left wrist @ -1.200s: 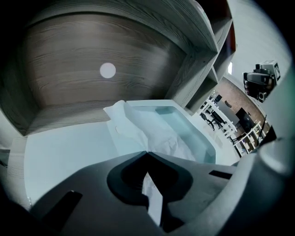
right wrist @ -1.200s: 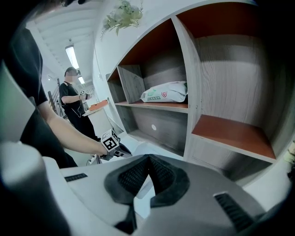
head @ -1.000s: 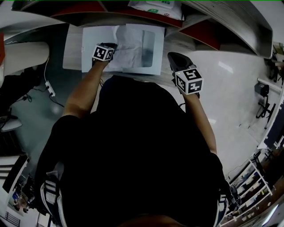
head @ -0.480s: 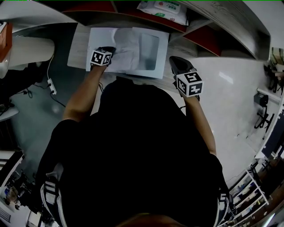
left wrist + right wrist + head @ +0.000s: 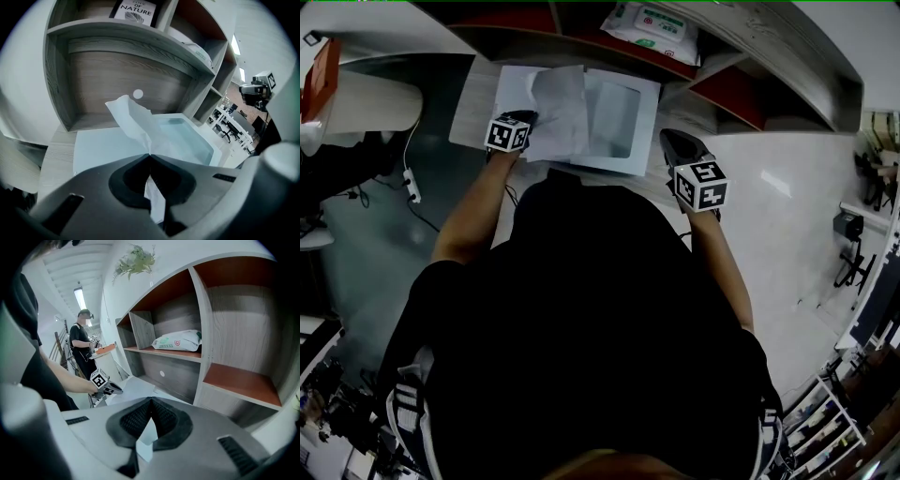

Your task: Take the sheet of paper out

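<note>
Pinches the crumpled sheet of paper [image 5: 133, 124] in the left gripper [image 5: 149, 157]'s shut jaws, its length running up and forward from them above the window envelope [image 5: 623, 122] flat on the desk [image 5: 56, 150], right gripper [image 5: 150, 401] clamped on that envelope's near corner.

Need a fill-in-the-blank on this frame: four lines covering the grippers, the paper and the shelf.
1. The left gripper has its jaws ____ on the sheet of paper.
2. That sheet sticks partly out of a white envelope with a clear ____.
3. The envelope's edge is pinched by the ____.
4. The book on the upper shelf has a title ending in OF ____.
Missing words: shut; window; right gripper; NATURE.
</note>
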{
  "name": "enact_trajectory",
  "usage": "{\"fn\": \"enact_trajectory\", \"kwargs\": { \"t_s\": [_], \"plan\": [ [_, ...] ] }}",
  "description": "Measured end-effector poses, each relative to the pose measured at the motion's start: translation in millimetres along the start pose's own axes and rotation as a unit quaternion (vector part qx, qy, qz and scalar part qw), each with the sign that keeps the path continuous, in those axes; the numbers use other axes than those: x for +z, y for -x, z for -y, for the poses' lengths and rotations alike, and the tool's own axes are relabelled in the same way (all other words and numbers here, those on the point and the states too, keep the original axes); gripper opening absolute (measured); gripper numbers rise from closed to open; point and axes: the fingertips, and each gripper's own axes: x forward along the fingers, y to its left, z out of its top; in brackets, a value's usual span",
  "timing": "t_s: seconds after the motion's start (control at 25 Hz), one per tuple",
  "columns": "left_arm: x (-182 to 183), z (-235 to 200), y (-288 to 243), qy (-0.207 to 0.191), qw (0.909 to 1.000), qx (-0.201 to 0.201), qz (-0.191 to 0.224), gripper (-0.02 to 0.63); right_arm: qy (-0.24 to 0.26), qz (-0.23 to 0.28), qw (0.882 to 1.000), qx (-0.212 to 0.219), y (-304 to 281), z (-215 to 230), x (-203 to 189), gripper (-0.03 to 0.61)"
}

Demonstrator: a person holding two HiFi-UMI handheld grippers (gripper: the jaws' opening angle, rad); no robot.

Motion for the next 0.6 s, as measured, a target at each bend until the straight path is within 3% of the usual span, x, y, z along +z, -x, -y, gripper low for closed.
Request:
{"fn": "enact_trajectory", "kwargs": {
  "t_s": [0.6],
  "plan": [
    [35, 8, 40, -0.043, 0.9971, 0.014, 0.062, 0.021, 0.014, 0.025, 1.0, 0.002, 0, -4, 23, 0.014]
  ]
}}
